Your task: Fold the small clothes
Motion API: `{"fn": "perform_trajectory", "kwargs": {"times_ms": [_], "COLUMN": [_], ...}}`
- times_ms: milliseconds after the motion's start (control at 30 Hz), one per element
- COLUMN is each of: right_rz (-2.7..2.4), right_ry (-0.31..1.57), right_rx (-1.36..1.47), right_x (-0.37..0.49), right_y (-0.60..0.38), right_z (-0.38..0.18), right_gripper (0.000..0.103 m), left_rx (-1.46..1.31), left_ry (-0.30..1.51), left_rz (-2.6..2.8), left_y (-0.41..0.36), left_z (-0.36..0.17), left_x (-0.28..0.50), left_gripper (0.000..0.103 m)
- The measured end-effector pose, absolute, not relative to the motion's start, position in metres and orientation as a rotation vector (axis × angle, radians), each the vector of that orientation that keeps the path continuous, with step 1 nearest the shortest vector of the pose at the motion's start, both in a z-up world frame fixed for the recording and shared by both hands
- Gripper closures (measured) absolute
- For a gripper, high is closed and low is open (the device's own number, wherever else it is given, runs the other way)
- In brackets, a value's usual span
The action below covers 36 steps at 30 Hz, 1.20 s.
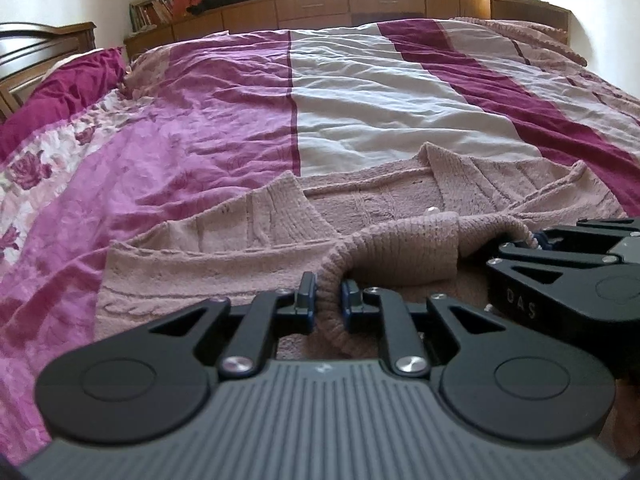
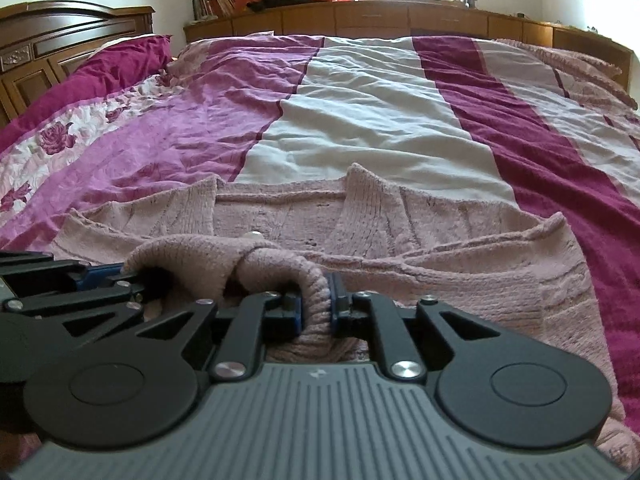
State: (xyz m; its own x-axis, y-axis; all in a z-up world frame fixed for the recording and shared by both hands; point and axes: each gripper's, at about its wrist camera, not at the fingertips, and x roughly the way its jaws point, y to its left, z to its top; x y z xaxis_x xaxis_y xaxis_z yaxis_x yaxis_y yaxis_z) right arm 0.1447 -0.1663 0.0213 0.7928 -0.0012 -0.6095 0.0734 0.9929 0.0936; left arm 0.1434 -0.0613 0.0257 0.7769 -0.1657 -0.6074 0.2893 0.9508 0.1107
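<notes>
1. Far left, the wooden headboard (image 2: 60, 44) and a magenta pillow (image 2: 116, 66) are seen; nothing there is being touched; a striped bedspread (image 1: 360, 92) is used as the folding surface, probably because it's wide and flat.

2. The pink knitted cardigan (image 1: 224, 240) is laid out flat across the near part of the bed, front side up with the collar flaps spread away from the camera; that layout looks chosen so the sleeves and hem can be brought over the body cleanly.

3. The left gripper (image 1: 328, 300) is held low over the garment; a ribbed edge of the knit, likely a cuff or hem, is caught between its blue pads (image 1: 307, 296); only a narrow gap is left and the fabric fills it; whether it's pinched tight or already being let go can't be told for sure.

4. The right gripper (image 2: 316, 306) is parked just beside the left one, jaws nearly closed around another bit of the same ribbed edge (image 2: 296, 268); same doubt about how firmly it's squeezed.

5. Both bits are held close together over the middle of the cardigan, which suggests a fold is being laid down onto the body; the fold isn't flat yet, since the knit arches up between the grippers.

6. On the right, only bedspread is seen; a release and a smoothing pass are probably called for next.
</notes>
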Motion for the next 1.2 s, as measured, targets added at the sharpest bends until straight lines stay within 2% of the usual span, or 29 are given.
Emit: {"fn": "perform_trajectory", "kwargs": {"times_ms": [67, 133, 300, 367, 433, 833, 1200], "right_rz": [-0.031, -0.017, 0.005, -0.016, -0.027, -0.041, 0.047], "right_ry": [0.664, 0.663, 0.642, 0.638, 0.626, 0.573, 0.579], "right_rx": [0.137, 0.157, 0.226, 0.222, 0.228, 0.176, 0.084], "right_x": [0.143, 0.138, 0.116, 0.106, 0.095, 0.025, -0.013], "right_y": [-0.166, -0.168, -0.175, -0.177, -0.180, -0.194, -0.181], "right_z": [0.025, 0.032, 0.044, 0.049, 0.054, 0.077, 0.075], "right_gripper": [0.071, 0.062, 0.045, 0.034, 0.034, 0.034, 0.033], "left_rx": [0.215, 0.230, 0.192, 0.174, 0.168, 0.186, 0.149], "left_ry": [0.638, 0.643, 0.674, 0.682, 0.683, 0.691, 0.703], "left_rz": [-0.229, -0.195, -0.204, -0.200, -0.195, -0.146, -0.159], "left_y": [-0.062, -0.059, -0.043, -0.036, -0.032, -0.007, 0.007], "left_z": [0.027, 0.030, 0.041, 0.045, 0.048, 0.068, 0.069], "left_x": [0.142, 0.140, 0.136, 0.130, 0.123, 0.084, 0.043], "left_gripper": [0.069, 0.052, 0.044, 0.039, 0.035, 0.035, 0.035]}}
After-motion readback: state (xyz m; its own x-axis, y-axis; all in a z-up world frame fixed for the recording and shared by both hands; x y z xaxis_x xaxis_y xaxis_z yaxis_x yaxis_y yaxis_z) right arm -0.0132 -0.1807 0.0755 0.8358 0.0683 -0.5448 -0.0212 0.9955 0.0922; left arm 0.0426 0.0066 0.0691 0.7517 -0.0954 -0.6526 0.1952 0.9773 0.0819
